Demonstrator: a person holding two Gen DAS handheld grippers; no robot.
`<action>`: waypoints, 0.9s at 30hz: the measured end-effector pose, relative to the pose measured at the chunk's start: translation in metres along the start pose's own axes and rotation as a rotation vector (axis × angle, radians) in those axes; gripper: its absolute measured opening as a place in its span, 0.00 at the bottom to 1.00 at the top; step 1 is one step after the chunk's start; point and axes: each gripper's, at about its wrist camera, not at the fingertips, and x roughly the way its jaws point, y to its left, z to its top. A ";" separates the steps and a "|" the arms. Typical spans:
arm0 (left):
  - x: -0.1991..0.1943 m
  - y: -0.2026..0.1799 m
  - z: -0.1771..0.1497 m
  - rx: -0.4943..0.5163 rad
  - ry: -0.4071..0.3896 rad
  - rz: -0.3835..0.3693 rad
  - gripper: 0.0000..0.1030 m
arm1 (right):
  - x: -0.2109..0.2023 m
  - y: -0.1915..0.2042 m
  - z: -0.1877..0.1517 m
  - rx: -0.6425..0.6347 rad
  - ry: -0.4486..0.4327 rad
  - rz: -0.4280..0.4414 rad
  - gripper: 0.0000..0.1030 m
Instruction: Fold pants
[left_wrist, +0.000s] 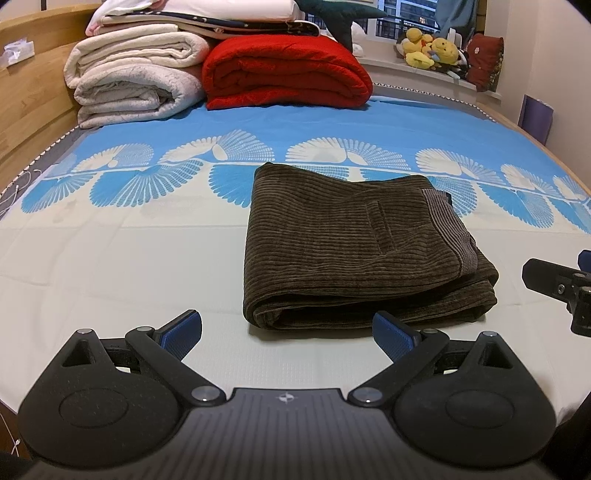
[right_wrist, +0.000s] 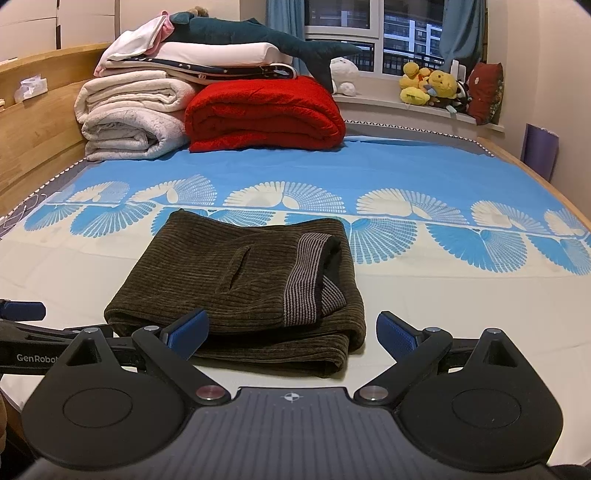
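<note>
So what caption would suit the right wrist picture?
Open right tongs hover before folded brown corduroy pants on a blue-and-white bedsheet.

The only legible text is "GenRobot", cut off at the edge, printed on the left gripper (right_wrist: 22, 314).

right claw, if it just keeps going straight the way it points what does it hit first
Most likely the near folded edge of the brown corduroy pants, lying on the bed just ahead of the open right claw; depth is hard to judge.
</note>
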 end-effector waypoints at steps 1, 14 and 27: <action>0.000 0.000 0.000 0.002 -0.001 -0.001 0.97 | 0.000 0.000 0.000 -0.001 -0.001 0.000 0.94; 0.000 -0.001 -0.001 0.007 -0.005 -0.007 0.97 | -0.001 0.001 0.000 -0.005 0.000 0.002 0.94; 0.000 -0.002 -0.001 0.012 -0.006 -0.010 0.98 | -0.001 0.000 -0.001 -0.003 -0.001 0.003 0.94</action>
